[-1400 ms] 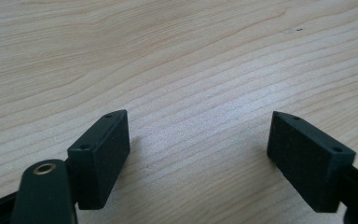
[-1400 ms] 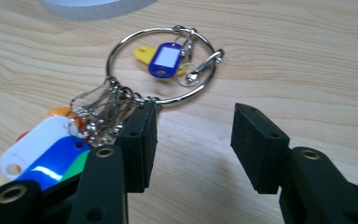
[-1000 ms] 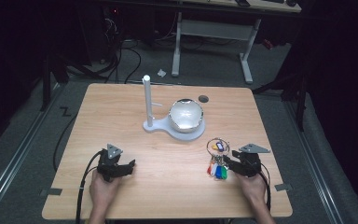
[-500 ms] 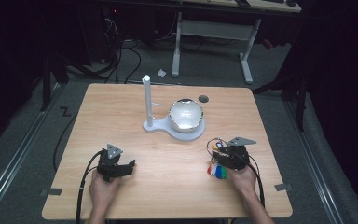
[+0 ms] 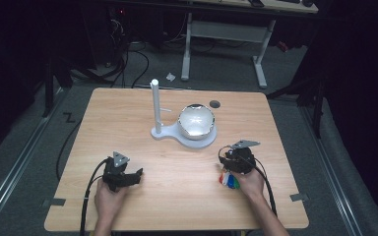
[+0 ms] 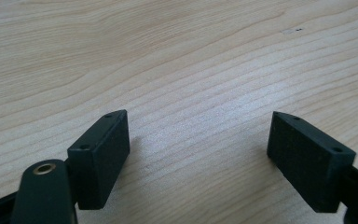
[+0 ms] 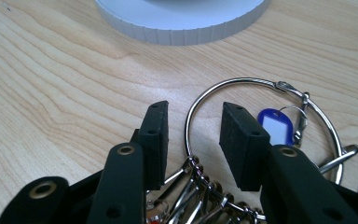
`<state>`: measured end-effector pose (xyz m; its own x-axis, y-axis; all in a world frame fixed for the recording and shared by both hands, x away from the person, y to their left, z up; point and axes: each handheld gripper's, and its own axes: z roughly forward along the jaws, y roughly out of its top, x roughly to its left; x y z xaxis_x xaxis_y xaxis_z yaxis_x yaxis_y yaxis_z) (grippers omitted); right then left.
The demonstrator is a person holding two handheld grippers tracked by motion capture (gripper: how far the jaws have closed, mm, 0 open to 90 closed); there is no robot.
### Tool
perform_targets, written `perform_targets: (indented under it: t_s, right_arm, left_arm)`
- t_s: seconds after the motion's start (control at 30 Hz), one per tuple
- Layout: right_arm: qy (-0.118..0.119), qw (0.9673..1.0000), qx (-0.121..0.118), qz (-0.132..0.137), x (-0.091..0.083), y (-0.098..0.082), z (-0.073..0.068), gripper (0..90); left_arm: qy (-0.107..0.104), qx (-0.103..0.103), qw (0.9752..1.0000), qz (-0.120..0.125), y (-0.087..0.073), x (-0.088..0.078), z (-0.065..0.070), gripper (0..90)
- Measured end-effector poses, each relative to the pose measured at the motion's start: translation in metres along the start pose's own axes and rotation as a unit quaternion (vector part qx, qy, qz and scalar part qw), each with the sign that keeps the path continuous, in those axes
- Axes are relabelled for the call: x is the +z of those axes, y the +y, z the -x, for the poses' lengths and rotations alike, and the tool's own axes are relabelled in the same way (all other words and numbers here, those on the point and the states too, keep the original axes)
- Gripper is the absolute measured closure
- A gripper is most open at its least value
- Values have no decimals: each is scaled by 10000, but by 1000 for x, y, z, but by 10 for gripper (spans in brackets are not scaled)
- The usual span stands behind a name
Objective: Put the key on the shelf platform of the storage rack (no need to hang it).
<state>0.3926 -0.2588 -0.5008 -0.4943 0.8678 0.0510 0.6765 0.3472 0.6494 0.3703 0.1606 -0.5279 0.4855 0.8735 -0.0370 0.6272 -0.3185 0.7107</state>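
While straddling the left arc of the metal key ring [image 7: 261,126], right gripper [image 7: 193,140] with jaws part-way apart and just been closing, one jaw outside the ring, the other inside it; pads not seen pressing on the wire. Ring flat on the wooden tabletop [image 7: 51,84], carrying a row of small clips at its near side and a blue key tag [image 7: 274,125] inside its loop. Coloured tags [image 5: 229,180] peeking out beside the right hand [image 5: 250,183] in the high view, near the tabletop's front right. Ahead of the ring, close but apart, ribbed rim of a white round base [image 7: 182,25]; seen from above as a white stand [image 5: 184,135] with an upright post [image 5: 154,105] and a shiny dome [image 5: 196,120], near the tabletop's middle. Small dark hole [image 5: 214,103] in the wood behind the dome.

Left gripper [image 6: 198,140] low over bare wood at the front left, well apart from the ring, jaws wide apart, nothing between them. Left hand [image 5: 109,199] wrapped round its body, cable trailing off the front edge.
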Motion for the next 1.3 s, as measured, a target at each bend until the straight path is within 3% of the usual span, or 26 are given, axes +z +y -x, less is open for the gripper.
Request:
perform_targets:
  t_s: [0.23, 0.53, 0.83, 1.3]
  right_arm:
    - [-79, 9997, -132, -191, 9, 0, -2, 693]
    - [-162, 9990, -297, -283, 9, 0, -3, 860]
    - [-154, 9986, -418, -273, 8, -1, -3, 874]
    - [2, 9992, -240, 308, -17, 3, 1, 877]
  left_arm:
    - [-1, 0, 10000, 0, 0, 0, 0, 214]
    - [-1, 1, 10000, 0, 0, 0, 0, 214]
    - [-3, 1, 10000, 0, 0, 0, 0, 214]
    - [-4, 7, 10000, -1, 0, 0, 0, 214]
